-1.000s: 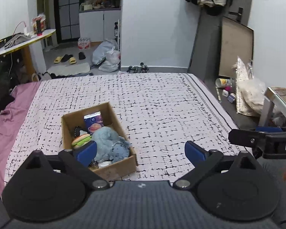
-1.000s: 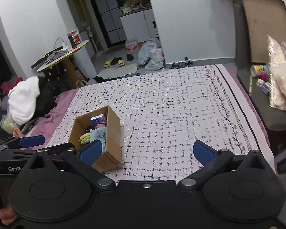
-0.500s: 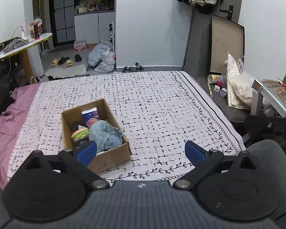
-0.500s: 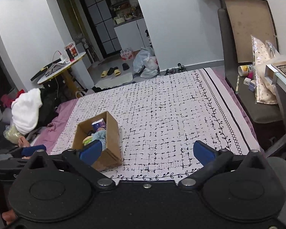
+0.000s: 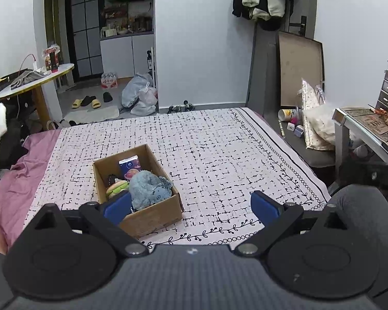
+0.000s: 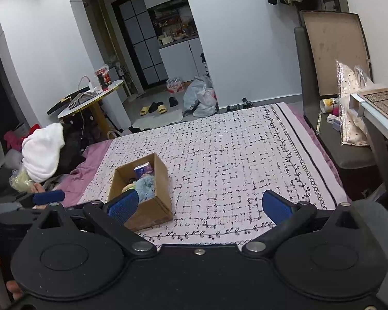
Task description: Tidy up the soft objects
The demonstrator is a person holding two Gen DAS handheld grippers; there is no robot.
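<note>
Cardboard box [image 5: 142,199] on the bed [image 5: 219,155] was seen filled with soft toys [image 5: 148,188], both hand-held grippers [image 5: 191,204] [image 6: 198,205] spread empty, little judged left.

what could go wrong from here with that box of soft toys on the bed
1. The cardboard box sits on a soft bedspread, so a push from the open left gripper may tip or slide it.
2. The blue plush is piled above the rim; lifting it could drag the burger toy out.
3. The right gripper is also open and close by, so the two might collide.
</note>
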